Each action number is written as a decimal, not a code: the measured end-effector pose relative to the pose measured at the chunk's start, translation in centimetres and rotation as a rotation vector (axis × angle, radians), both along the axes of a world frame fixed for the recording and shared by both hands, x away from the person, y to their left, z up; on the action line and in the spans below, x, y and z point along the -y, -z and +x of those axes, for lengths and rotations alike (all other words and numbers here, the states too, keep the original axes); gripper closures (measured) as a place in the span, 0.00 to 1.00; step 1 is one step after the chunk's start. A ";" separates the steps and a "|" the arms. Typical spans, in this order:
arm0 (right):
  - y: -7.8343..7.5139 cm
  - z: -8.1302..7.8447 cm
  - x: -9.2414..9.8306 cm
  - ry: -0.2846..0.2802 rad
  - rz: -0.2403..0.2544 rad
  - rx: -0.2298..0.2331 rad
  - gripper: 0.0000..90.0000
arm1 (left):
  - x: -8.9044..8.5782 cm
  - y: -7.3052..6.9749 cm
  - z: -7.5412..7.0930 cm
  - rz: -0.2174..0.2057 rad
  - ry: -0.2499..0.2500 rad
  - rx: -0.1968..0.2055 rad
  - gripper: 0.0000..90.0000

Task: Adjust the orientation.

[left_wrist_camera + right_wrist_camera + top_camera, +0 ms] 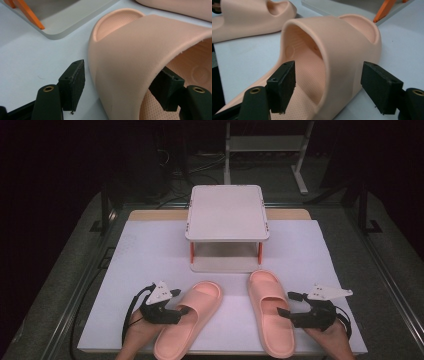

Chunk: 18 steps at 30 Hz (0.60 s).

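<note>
At lower left, the left gripper [183, 310] straddles the left pink slide sandal's [192, 316] strap, jaws unclosed; right gripper [284, 312] likewise straddles the right sandal [270, 312].

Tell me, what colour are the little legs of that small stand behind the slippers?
Orange legs, clearest in the high view.

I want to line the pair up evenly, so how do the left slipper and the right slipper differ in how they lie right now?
The left slipper lies slanted, its toe leaning toward the right slipper, which points nearly straight at the small shelf. The right slipper's toe reaches almost to the shelf's base; the left slipper's toe sits farther back. Both are pink, sole down, each with a gripper's open jaws astride the outer side of its strap.
</note>
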State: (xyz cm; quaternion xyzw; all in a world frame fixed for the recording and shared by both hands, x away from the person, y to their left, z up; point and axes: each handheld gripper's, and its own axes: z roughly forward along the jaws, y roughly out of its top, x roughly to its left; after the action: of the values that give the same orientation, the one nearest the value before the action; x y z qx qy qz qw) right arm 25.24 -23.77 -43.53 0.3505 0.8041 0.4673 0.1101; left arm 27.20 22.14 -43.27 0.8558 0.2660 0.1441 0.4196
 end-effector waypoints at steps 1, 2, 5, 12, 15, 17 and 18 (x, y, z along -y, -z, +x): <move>0.1 0.1 -0.2 -0.003 -0.017 0.006 0.35 | 0.1 0.1 0.0 0.009 0.008 0.002 0.36; 0.2 0.1 -0.2 0.000 -0.021 0.007 0.37 | 0.1 0.2 0.0 0.014 0.013 0.002 0.37; 0.2 0.2 -0.3 0.008 -0.036 0.019 0.42 | 0.2 0.3 0.0 0.028 0.020 0.002 0.41; 0.5 0.5 -0.6 0.035 -0.084 0.032 0.50 | 0.0 0.4 0.0 0.017 0.016 -0.008 0.49; 0.5 0.5 -0.7 0.049 -0.095 0.042 0.54 | -0.1 0.4 0.0 0.009 0.014 -0.012 0.51; 0.5 0.6 -0.7 0.055 -0.097 0.052 0.57 | -0.1 0.4 0.0 0.009 0.014 -0.013 0.55; 0.5 0.6 -0.7 0.057 -0.097 0.052 0.57 | -0.1 0.4 0.0 0.010 0.012 -0.014 0.55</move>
State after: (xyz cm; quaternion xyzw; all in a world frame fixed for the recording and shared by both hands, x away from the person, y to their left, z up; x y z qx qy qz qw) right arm 25.82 -23.09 -44.03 0.3553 0.8124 0.4333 0.1611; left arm 27.21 22.24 -43.62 0.8605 0.2631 0.1371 0.4141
